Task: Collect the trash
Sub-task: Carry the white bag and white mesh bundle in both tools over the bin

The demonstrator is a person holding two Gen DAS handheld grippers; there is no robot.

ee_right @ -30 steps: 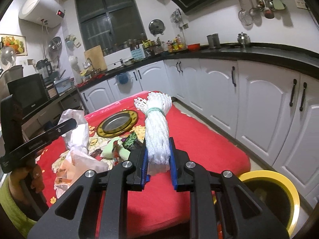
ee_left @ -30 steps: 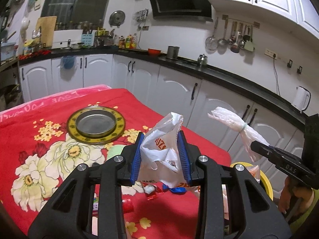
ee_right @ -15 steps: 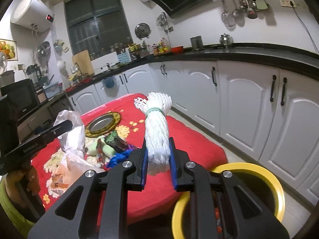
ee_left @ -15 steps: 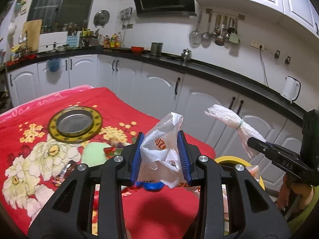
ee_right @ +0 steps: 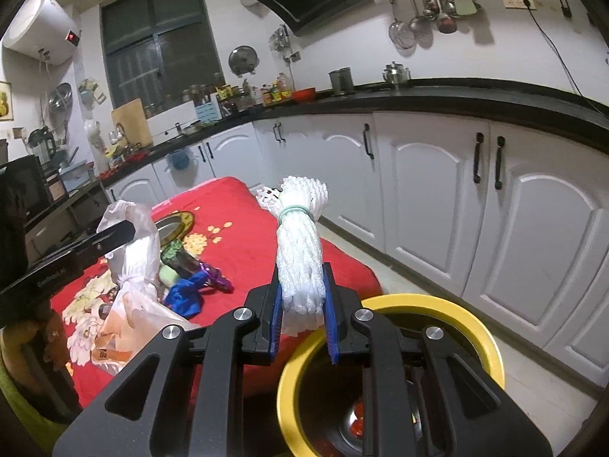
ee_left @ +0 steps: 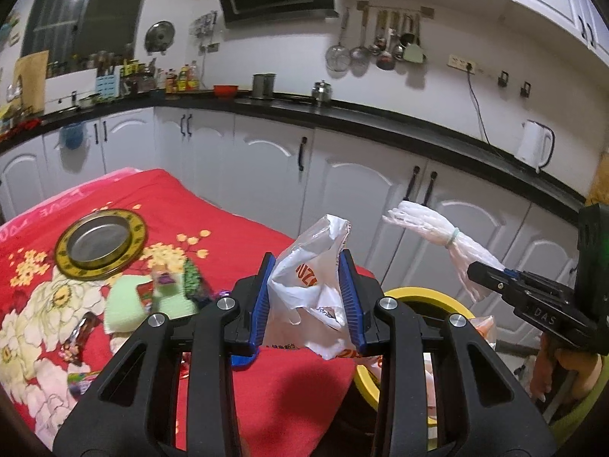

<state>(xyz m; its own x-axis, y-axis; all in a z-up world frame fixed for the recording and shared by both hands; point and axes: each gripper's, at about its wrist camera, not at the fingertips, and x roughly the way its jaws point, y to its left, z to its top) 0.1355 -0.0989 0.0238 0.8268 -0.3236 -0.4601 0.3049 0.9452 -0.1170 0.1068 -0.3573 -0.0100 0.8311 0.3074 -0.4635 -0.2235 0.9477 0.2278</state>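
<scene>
White kitchen cabinets (ee_right: pixel 426 190) and a black countertop (ee_left: pixel 380 122) ring the red floral-cloth table (ee_left: pixel 289 388) where we work. Our left gripper (ee_left: pixel 308 297) is clamped on a crumpled white plastic bag with orange print (ee_left: pixel 312 282); our right gripper (ee_right: pixel 302 304) pinches a bundled white foam net tied with a green band (ee_right: pixel 300 251). Both sit near the table's corner, beside the yellow-rimmed round bin (ee_right: pixel 475 335) on the floor. To drop cleanly, we judge each piece should be centred over the dark opening before its pads part, bag first, since it may billow and catch the rim. Floor beyond the bin looks free; the table edge crowds the left side. Wrappers (ee_left: pixel 167 285) lie on the cloth.
</scene>
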